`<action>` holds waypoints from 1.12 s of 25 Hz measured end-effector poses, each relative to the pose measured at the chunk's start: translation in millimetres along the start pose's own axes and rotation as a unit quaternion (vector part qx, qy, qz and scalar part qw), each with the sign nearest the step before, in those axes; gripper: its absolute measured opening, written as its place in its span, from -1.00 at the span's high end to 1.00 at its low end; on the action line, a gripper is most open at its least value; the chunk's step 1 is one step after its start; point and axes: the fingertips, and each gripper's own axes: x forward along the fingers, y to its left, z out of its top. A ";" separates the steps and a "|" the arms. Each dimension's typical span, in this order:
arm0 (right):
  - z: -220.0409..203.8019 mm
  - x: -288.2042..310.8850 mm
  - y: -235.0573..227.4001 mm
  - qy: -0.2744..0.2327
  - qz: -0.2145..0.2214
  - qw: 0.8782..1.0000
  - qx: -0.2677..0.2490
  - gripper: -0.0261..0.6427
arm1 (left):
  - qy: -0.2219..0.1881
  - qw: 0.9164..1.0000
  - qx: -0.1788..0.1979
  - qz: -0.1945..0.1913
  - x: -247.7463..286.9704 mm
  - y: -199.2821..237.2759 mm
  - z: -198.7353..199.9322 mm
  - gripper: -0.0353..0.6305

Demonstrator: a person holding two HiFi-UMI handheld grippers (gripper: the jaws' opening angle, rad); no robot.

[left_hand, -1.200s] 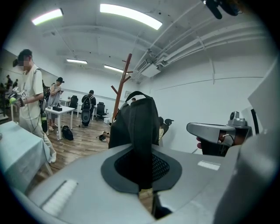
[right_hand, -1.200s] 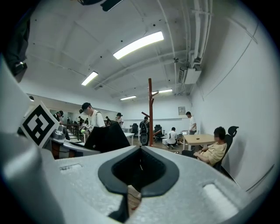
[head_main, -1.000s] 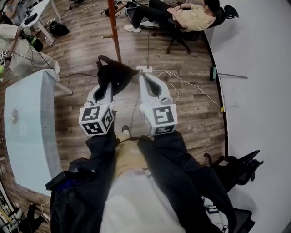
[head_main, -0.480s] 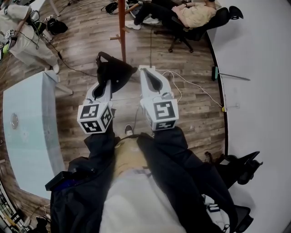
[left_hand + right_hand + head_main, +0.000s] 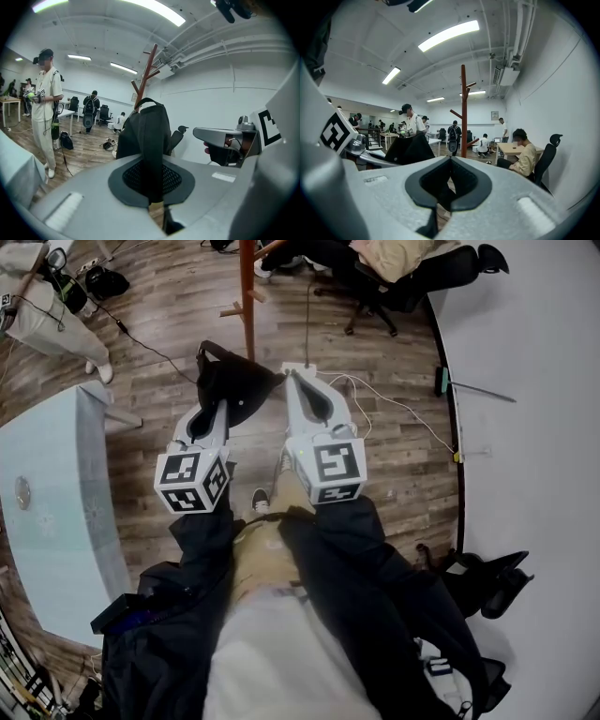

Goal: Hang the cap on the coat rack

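The left gripper (image 5: 221, 407) is clamped on the black cap (image 5: 236, 382), which projects past its jaws above the wooden floor (image 5: 169, 343). The right gripper (image 5: 300, 377), just right of the cap, has its jaws together with nothing between them. The coat rack (image 5: 247, 296) stands farther off, apart from the cap.

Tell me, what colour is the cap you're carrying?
Black. The cap shows best in the head view.

Wood-plank floor (image 5: 403, 474) under a standing coat rack (image 5: 247, 296), a trailing white cable (image 5: 394, 409) and a pale table (image 5: 56, 521).
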 end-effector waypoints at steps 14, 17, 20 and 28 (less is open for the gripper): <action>57.2 114.3 -56.6 -0.043 0.074 0.996 -0.004 0.93 | -0.006 0.999 0.030 0.039 91.4 43.9 91.3 0.88; 57.9 128.3 -66.9 -0.042 0.091 0.995 -0.006 0.93 | 0.000 0.999 0.029 0.044 106.9 46.4 96.9 0.88; 59.9 151.2 -76.4 -0.039 0.104 0.994 -0.006 0.93 | 0.005 0.999 0.031 0.044 128.3 54.0 107.2 0.88; 73.5 191.4 -84.2 -0.038 0.118 0.992 -0.002 0.93 | -0.012 0.997 0.061 0.049 132.8 79.0 163.8 0.88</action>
